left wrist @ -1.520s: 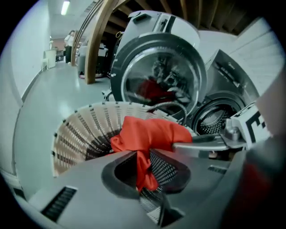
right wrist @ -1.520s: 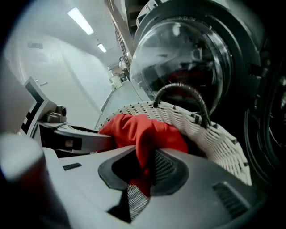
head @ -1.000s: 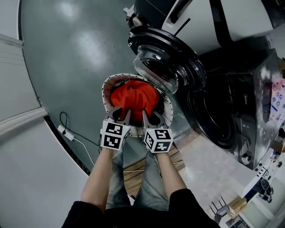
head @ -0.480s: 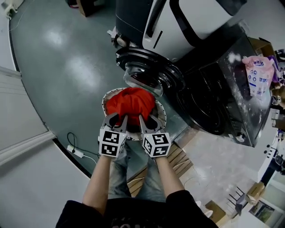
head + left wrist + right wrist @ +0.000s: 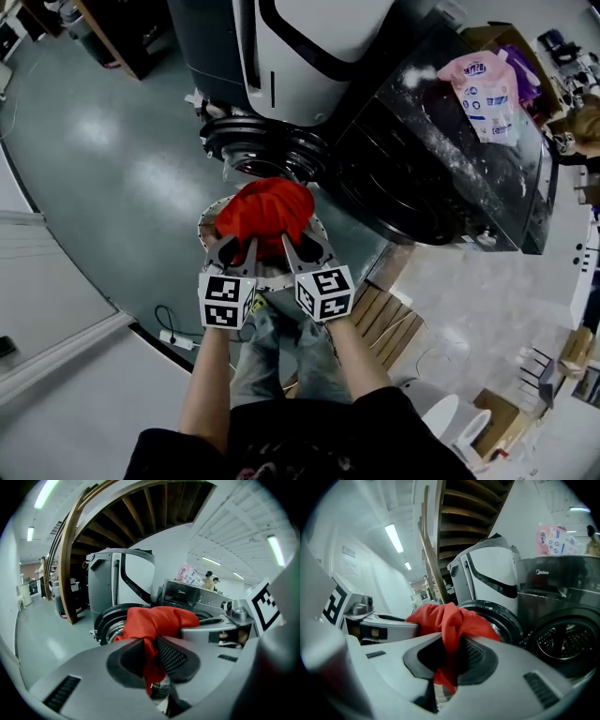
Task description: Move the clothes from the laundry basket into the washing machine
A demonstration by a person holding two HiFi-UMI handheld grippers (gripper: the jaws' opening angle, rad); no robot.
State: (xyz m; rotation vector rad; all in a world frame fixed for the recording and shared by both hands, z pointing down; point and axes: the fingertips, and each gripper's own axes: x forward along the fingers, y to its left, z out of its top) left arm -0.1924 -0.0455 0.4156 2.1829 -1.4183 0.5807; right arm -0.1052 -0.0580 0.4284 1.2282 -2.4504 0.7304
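Left tool [image 5: 235, 249], right tool [image 5: 306, 246], clamped on red garment [image 5: 265, 208]

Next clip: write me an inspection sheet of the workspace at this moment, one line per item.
Surface: glossy grey floor.
Job's things: red garment held over the laundry basket; washing machine with its door open.
Clutter: pink detergent pouch on the dark machine; wooden pallet by the person's feet.
Grippers: left gripper and right gripper both shut on the red garment.
Cables: white power strip and its cord on the floor.
Surroundings: wooden beams overhead, ceiling strip lights.
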